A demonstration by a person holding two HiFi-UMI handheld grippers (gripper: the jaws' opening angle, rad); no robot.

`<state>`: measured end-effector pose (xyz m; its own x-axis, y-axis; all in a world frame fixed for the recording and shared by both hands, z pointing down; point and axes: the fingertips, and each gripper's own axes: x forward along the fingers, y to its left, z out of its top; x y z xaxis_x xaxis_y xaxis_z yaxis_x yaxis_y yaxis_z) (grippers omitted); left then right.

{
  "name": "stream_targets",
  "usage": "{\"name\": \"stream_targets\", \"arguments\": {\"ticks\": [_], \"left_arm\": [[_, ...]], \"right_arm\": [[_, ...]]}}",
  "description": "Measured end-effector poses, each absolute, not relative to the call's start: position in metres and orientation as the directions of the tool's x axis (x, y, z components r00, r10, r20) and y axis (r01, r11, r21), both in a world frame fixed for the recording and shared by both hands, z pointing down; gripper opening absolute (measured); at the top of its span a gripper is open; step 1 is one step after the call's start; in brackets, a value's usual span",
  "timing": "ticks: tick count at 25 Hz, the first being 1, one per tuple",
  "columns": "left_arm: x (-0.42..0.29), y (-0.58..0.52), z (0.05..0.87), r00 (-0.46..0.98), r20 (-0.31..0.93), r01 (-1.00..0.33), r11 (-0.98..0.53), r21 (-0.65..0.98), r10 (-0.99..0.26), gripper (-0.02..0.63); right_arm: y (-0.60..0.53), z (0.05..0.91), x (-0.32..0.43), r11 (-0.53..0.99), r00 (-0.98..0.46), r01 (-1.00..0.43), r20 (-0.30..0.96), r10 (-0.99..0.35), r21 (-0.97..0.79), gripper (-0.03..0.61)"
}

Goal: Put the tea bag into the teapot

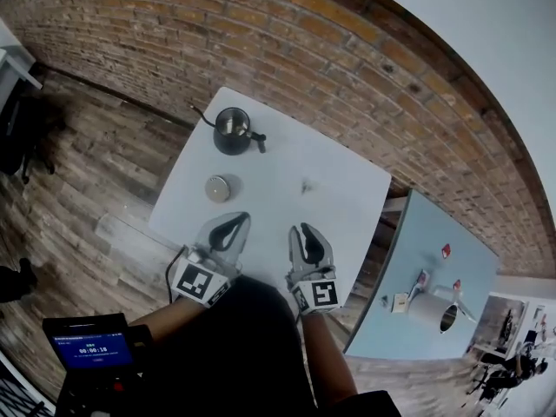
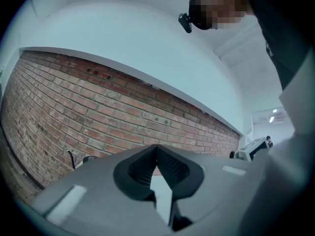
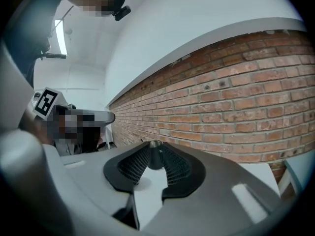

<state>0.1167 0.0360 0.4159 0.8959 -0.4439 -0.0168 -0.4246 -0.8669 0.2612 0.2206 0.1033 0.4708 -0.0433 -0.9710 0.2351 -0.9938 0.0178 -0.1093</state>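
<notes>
Gently does it: a small, limp tea bag lies out in the open

Both grippers hover over the near edge of the white table [image 1: 347, 189], neither holding anything; the left gripper [image 1: 238, 220] has its jaws closed tip to tip, while the right gripper [image 1: 299, 231] keeps a narrow gap between its tips. The tea bag [image 1: 306, 184] lies alone on the tabletop ahead of the right gripper, well apart from the black teapot [image 1: 233, 131] at the far left; a round lid [image 1: 217, 188] rests just in front of the pot, whose mouth looks open. The bag is too small to show string or tag; it is probably almost weightless, soft and easily torn; a light pinch at one edge seems wisest, since a flat bag may slide away rather than lift.
</notes>
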Motion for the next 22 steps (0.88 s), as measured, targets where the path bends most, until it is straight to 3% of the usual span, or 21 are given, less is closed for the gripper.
{"name": "stream_targets", "arguments": {"ticks": [7,22], "left_arm": [[0.129,0.04,0.431,0.905,0.025,-0.418,-0.879,0.227,-0.424,0.0],[0.129,0.02,0.422,0.834,0.03,-0.544,-0.812,0.212,-0.551,0.0]], "right_arm": [[0.099,0.493,0.258,-0.053,0.023,-0.993,0.26,-0.965,-0.107,0.115],[0.072,0.559,0.297,-0.078,0.042,-0.994,0.397,-0.917,-0.076,0.138]]}}
